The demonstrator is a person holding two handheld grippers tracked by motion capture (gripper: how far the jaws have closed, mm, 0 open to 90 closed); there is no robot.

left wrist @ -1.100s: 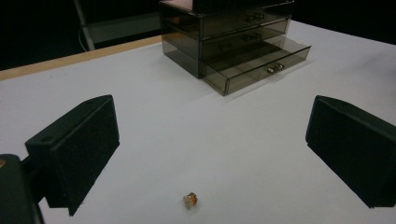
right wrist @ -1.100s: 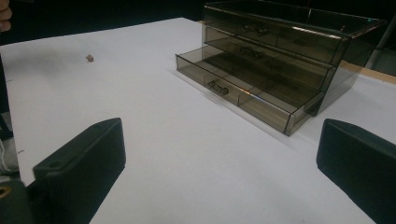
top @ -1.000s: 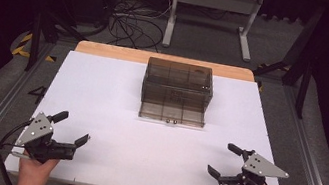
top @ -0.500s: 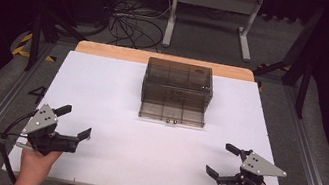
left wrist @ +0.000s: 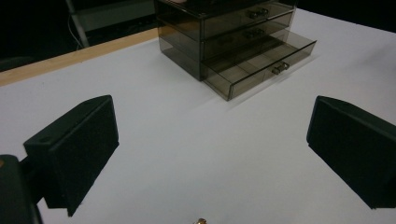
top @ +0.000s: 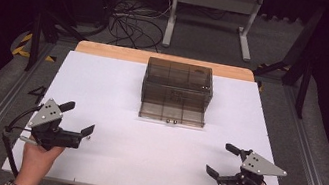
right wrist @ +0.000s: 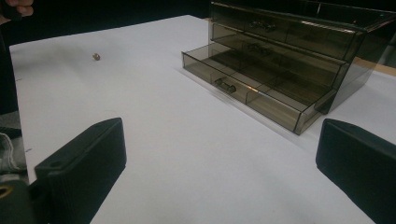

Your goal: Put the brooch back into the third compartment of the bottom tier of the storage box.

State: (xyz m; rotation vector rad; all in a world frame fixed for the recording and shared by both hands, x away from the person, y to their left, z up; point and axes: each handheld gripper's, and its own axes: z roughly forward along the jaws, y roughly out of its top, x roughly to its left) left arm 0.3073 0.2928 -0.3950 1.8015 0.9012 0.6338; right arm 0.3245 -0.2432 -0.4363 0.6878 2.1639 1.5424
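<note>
A smoky translucent plastic drawer chest (top: 176,90) with three drawers stands near the far edge of the white counter (top: 117,89), midway between its side edges, its bottom drawer (left wrist: 261,64) pulled out toward the near edge. The left gripper (top: 78,119) hovers by the near left corner, fingers spread wide and holding nothing. The right gripper (top: 223,160) sits by the near right corner, fingers likewise parted and empty. A small metallic bit (right wrist: 96,56) lies on the counter near the left gripper.
</note>
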